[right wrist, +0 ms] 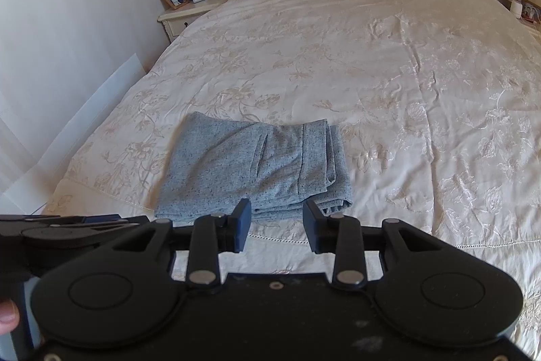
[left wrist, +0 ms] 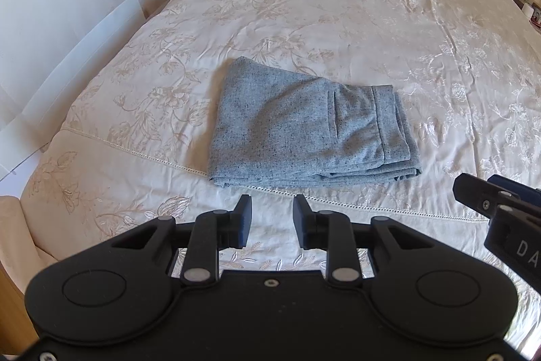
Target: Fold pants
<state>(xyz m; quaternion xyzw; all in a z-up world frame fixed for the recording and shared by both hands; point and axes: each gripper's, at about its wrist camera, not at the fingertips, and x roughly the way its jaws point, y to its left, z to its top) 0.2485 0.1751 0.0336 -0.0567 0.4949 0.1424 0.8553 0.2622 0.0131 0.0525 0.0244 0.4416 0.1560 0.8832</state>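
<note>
I've got one pair of pants point(left wrist: 304, 127), grey-blue and speckled, lying folded into a compact stack on the bedspread point(left wrist: 338, 16), toward the near left part of the bed, its near edge along the lace seam. Both claws hang above the near edge of the bed, short of the cloth and touching nothing. The left gripper point(left wrist: 271, 222) has its jaws apart with only bedspread showing between them; the right gripper point(right wrist: 277, 225) is likewise apart and empty, its tips just at the near edge of the stack as that camera sees it.

To my eye the fold looks done or nearly so, so the step in hand is a tidy finish. If I touch it again, I'd come in low and flat and press rather than pinch, because the layered edges at the near right corner look loose and could fan out. I'd keep the two claws apart from each other, since they sit close side by side.

Count: one pair of pants, two grippers, one bed, two nightstands, two lamps
</note>
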